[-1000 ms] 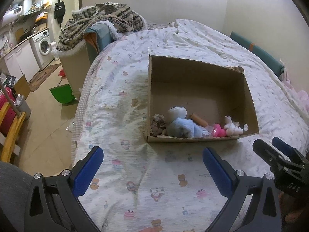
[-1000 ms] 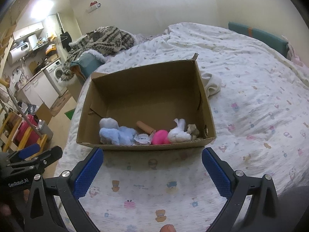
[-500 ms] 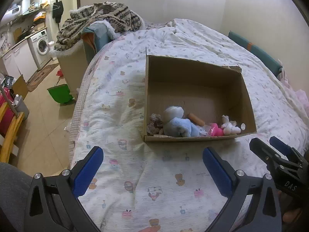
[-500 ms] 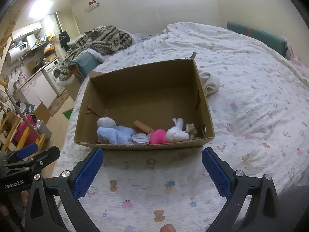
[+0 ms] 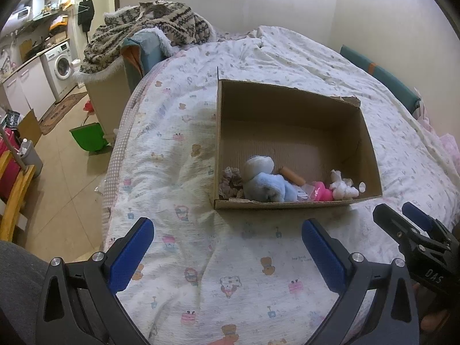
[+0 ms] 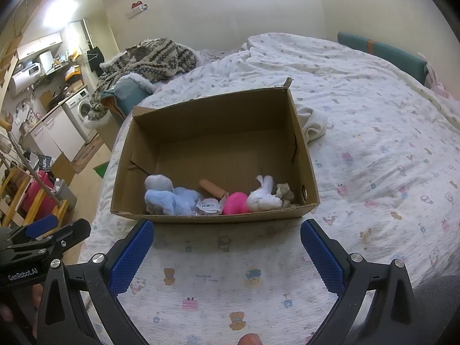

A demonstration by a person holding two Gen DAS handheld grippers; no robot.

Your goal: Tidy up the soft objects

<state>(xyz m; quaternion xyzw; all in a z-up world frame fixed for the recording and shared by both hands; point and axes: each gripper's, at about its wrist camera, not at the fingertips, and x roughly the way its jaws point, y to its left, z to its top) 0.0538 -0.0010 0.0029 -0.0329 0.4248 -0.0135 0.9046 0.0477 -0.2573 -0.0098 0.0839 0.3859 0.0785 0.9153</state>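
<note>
An open cardboard box (image 5: 290,106) (image 6: 218,120) sits on the bed. Along its near wall lie a light blue plush (image 5: 266,185) (image 6: 172,198), a pink soft toy (image 5: 322,194) (image 6: 235,202), a white plush (image 5: 340,185) (image 6: 264,197), a brown tube (image 6: 214,189) and a brownish crumpled piece (image 5: 231,181). My left gripper (image 5: 227,250) is open and empty, held over the quilt in front of the box. My right gripper (image 6: 227,250) is open and empty, also just short of the box's near wall.
The bed quilt (image 5: 201,258) has a cartoon print. A white cloth (image 6: 312,122) lies right of the box. A patterned blanket pile (image 5: 149,28) sits at the bed's far left. A green bin (image 5: 87,136), washing machine (image 5: 61,63) and yellow rack (image 5: 14,195) stand on the floor left.
Both grippers have drawn back and up slightly from the box; the box looks a little farther away. Both stay open and empty.
</note>
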